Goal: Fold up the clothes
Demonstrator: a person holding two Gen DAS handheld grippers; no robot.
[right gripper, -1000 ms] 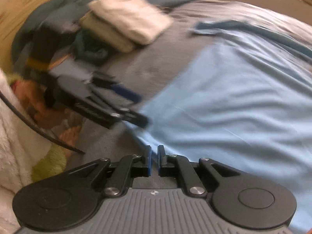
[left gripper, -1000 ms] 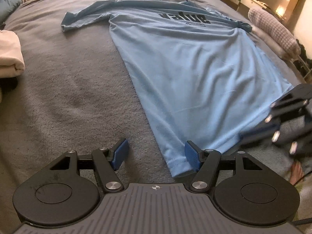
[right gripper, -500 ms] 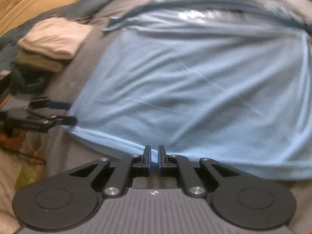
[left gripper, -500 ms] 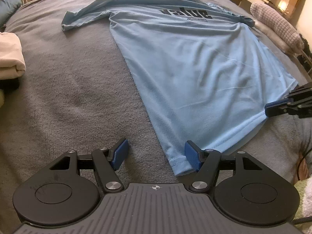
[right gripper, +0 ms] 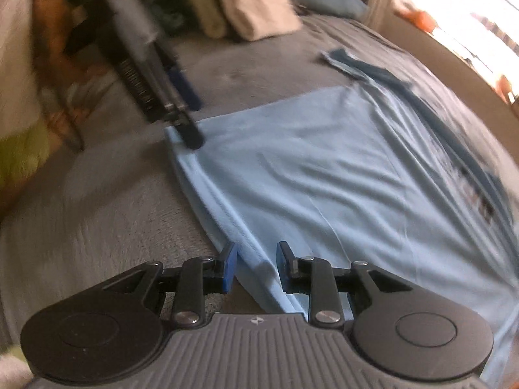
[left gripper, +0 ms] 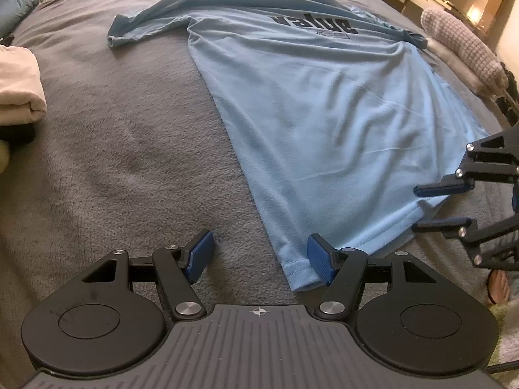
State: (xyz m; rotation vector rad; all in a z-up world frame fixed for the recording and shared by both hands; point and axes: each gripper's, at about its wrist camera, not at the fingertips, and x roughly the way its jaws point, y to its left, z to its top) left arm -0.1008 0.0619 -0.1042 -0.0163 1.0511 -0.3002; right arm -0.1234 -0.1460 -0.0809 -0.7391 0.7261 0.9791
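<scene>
The left hand-held gripper (left gripper: 259,257) is held low over the bed with its two blue-padded fingers spread wide. Its right pad (left gripper: 319,262) is set at the near corner of the hem of the light blue short-sleeved T-shirt (left gripper: 324,123); the left pad (left gripper: 199,256) is positioned over bare blanket, well apart from the fabric. Nothing is pinched between the pads.

The right hand-held gripper (right gripper: 254,265) is partly spread, with the hem of the T-shirt (right gripper: 324,188) running up between its two pads. Whether the pads are touching the fabric cannot be told. In the left wrist view the same right hand-held gripper (left gripper: 431,209) is seen at the right edge, its fingers parted at the hem on the far bottom corner of the garment.

The T-shirt is laid flat on the grey fleece blanket (left gripper: 113,149) that covers the bed, print side up, with its hem toward both grippers and its collar end farthest away. Dark lettering (left gripper: 313,22) is printed across the chest and is seen upside down. One sleeve (left gripper: 146,26) is extended to the left across the blanket. Soft wrinkles are present across the body panel.

A stack of folded cream-coloured and olive clothes (right gripper: 249,3) is located at the far side of the blanket; its cream edge (left gripper: 18,87) is visible at the left of the left wrist view. A grey knitted cushion (left gripper: 460,45) is located beyond the right edge of the bed.
</scene>
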